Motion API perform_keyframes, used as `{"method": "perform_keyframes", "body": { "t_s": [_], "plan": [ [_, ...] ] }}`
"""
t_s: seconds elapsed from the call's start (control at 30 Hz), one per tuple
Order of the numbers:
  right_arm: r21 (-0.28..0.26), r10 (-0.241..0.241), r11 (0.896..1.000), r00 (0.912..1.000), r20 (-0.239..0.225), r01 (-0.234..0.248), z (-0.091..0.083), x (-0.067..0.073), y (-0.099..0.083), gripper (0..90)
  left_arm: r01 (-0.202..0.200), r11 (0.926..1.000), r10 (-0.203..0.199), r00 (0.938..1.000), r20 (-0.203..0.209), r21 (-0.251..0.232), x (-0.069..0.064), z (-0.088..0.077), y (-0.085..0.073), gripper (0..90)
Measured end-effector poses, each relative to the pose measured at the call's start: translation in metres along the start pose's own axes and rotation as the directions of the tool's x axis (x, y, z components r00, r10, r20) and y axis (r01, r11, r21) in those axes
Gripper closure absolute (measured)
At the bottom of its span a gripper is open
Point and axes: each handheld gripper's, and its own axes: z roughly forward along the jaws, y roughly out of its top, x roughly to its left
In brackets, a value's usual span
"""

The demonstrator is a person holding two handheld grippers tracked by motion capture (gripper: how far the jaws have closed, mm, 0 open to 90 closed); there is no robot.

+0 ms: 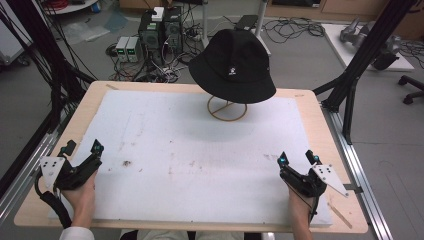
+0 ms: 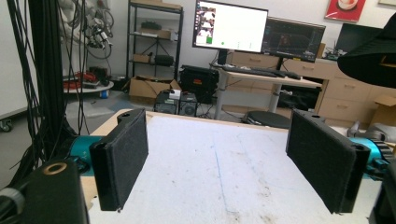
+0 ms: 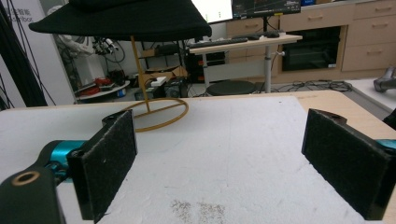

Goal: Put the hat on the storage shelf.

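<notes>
At the far edge of the surface, a little right of its middle, the black bucket hat sits on a thin gold wire stand with a ring base, and it is the thing I have in view. I hold the left hand-held gripper near the near-left corner and the right hand-held gripper near the near-right corner, both with their jaws spread wide and nothing between the pads, both well apart from the hat. In the right gripper view the brim hangs overhead with the stand's stem running down to the ring, and in the left gripper view just a corner of the brim shows at the upper right. The hat is plain black cloth with a small white emblem on the front of the crown and a downturned brim all round. I judge it light and soft, so it should fold or buckle under a pinch instead of resisting, and the felt pads ought to hold the fabric without slipping. The stand looks slight and could tip or drag if I pull sideways. I would take the brim at its edge, one side in each hand-held gripper, and lift straight up off the stem.
</notes>
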Motion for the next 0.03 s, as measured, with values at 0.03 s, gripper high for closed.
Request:
{"method": "perform_keyframes", "body": {
  "t_s": [0.03],
  "plan": [
    [0.0,0.0,1.0,1.0,0.0,0.0,-0.0001,-0.0001,0.0,9.6,-0.002,1.0,0.002,1.0,-0.001,0.0,0.0001,-0.0003,0.0002,21.3]
  ]
}}
